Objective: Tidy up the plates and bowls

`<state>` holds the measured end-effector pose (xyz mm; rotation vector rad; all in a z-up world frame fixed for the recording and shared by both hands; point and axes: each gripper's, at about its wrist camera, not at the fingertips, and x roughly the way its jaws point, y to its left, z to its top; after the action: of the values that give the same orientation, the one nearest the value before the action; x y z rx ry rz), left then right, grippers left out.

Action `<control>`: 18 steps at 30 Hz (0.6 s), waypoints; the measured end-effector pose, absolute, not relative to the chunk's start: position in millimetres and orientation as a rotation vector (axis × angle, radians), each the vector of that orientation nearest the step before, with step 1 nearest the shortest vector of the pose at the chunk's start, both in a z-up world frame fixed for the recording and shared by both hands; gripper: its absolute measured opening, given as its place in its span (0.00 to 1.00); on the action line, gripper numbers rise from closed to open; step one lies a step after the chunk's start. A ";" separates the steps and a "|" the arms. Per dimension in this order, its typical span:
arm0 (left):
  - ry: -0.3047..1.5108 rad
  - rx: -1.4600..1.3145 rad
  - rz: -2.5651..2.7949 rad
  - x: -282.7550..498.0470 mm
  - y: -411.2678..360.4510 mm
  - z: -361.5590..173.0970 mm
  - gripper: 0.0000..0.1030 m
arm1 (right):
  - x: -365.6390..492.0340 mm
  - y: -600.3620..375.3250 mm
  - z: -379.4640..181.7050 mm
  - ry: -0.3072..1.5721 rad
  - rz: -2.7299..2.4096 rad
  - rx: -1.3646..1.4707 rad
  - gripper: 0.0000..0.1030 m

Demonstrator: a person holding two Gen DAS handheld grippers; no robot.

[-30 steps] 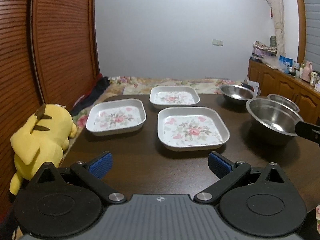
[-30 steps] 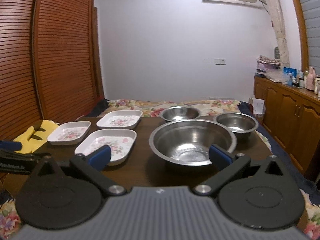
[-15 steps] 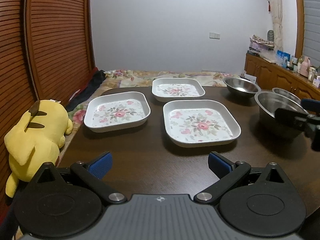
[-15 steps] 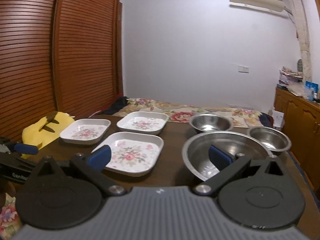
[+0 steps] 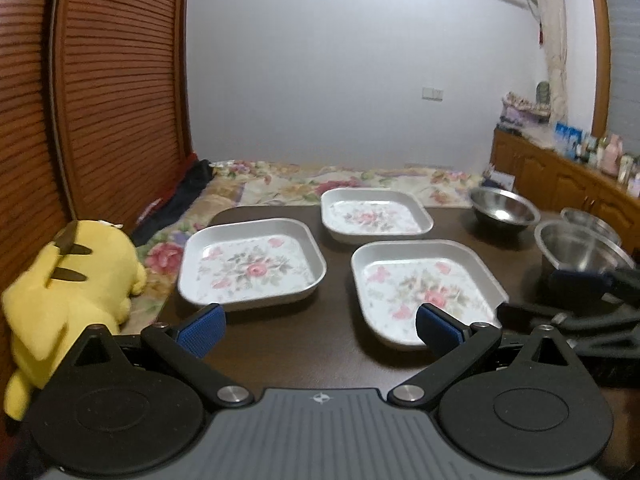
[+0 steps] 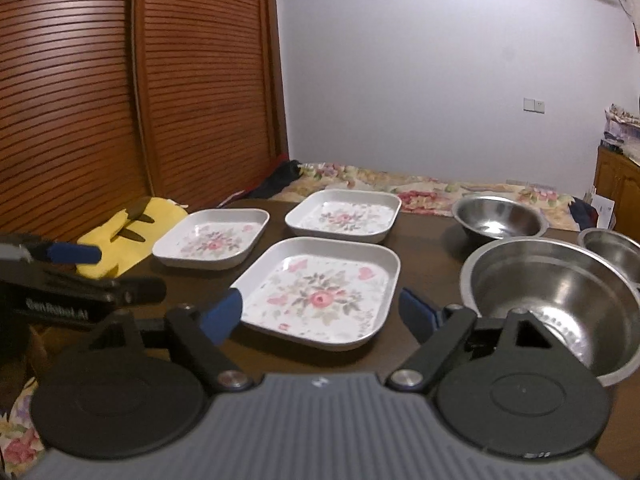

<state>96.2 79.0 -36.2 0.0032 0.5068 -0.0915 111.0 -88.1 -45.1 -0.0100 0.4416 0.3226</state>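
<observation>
Three square white plates with flower prints lie on the dark table: a left plate (image 5: 252, 264), a far plate (image 5: 376, 216) and a near plate (image 5: 424, 284). Three steel bowls stand to the right, the large bowl (image 6: 552, 292) nearest. My left gripper (image 5: 318, 330) is open and holds nothing; it hovers just short of the left and near plates. My right gripper (image 6: 320, 314) faces the near plate (image 6: 320, 292). Its jaws are closing, with the plate's front part between them and no pad pressing on it.
A yellow plush toy (image 5: 68, 280) lies off the table's left edge. Behind the table is a bed with a floral cover (image 5: 320, 184). A slatted wooden wardrobe (image 6: 120, 100) fills the left side. A wooden sideboard (image 5: 560, 180) with bottles runs along the right.
Both grippers have moved forward toward the plates. The right gripper swung left from the large bowl to the near plate, and its jaws have narrowed.
</observation>
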 end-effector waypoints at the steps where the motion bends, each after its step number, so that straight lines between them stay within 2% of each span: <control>1: 0.507 -0.011 -0.103 100.1 79.9 -36.9 0.98 | 112.7 -84.9 -46.6 0.440 0.318 -0.018 0.81; 11: 0.563 -0.024 -0.187 141.2 72.5 -52.1 0.68 | 135.5 -72.0 -63.9 0.493 0.228 -0.067 0.69; 18: 0.607 -0.024 -0.228 164.8 65.1 -65.5 0.59 | 149.8 -74.8 -69.6 0.534 0.196 -0.029 0.62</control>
<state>164.8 65.1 -65.5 -0.0238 0.6070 -0.2280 149.8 -74.8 -69.6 -0.0291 0.5343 0.1962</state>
